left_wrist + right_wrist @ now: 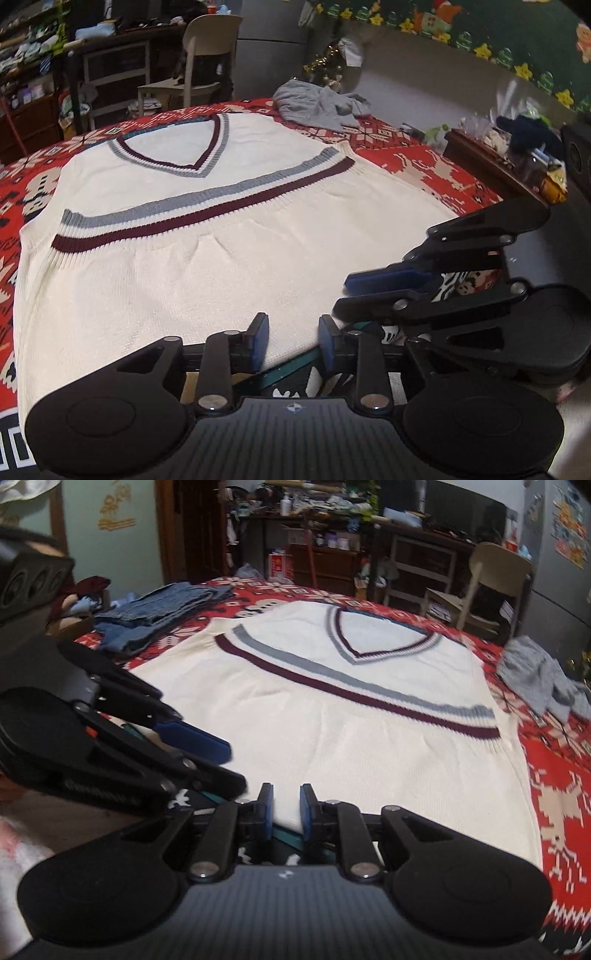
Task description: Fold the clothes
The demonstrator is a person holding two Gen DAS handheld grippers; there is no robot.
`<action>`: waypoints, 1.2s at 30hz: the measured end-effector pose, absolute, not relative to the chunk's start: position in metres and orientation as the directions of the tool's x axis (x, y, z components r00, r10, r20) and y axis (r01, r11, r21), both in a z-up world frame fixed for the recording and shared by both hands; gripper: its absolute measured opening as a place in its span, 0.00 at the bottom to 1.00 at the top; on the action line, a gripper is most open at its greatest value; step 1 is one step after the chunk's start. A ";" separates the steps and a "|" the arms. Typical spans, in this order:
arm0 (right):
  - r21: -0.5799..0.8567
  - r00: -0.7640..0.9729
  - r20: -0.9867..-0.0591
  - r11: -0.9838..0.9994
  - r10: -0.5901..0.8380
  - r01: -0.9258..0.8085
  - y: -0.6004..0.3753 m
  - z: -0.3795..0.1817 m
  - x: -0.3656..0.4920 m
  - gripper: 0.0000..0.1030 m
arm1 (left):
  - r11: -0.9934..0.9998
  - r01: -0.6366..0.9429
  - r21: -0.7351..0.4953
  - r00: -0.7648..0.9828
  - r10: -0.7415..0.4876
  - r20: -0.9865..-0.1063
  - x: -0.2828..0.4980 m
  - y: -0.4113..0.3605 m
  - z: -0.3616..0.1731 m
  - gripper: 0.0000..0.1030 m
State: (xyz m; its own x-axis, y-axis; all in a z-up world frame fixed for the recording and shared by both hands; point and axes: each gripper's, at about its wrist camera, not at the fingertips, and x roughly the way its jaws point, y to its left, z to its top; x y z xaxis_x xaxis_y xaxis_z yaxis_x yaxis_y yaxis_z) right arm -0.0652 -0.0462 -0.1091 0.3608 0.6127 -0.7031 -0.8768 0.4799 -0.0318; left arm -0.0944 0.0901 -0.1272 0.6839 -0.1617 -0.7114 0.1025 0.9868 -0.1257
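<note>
Red patterned tablecloth (417, 162) carries the cream sweater vest (192, 266), lying flat, neck far, folded edge at the near edge. Left gripper (293, 334) and right gripper (287, 808) sit side by side there, jaws apart, empty.

Dim, soft, fisheye-warped edges

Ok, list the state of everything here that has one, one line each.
Cream sweater: spread flat, front up, V-neck at the far end, not yet folded.
Left gripper: open, at the sweater's near edge.
Right gripper: open with a narrow gap, at the near edge.
Grey garment: crumpled in a heap.
Denim clothes: folded, stacked.
Red patterned cloth: laid flat under the clothes.
</note>
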 end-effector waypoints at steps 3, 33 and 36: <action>-0.020 0.356 -0.709 0.487 0.609 -0.873 -0.047 -0.110 -0.061 0.16 | 0.986 0.102 -0.131 0.684 -0.165 -0.711 -0.094 0.091 -0.128 0.30; 0.010 0.562 -0.718 0.814 0.410 -0.581 -0.175 -0.113 0.006 0.15 | 0.973 0.082 -0.217 0.686 -0.213 -0.695 -0.093 0.101 -0.130 0.31; 0.038 0.573 -0.713 0.839 0.404 -0.543 -0.189 -0.109 0.011 0.15 | 0.973 0.081 -0.218 0.686 -0.213 -0.696 -0.093 0.102 -0.130 0.31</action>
State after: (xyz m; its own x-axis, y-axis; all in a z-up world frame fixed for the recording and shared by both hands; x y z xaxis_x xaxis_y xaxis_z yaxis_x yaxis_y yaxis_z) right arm 0.0107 -0.1889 -0.1088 0.5731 0.4038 -0.7131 -0.5434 0.8386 0.0381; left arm -0.0929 0.1015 -0.1299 0.6857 -0.2134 -0.6960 0.0810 0.9725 -0.2183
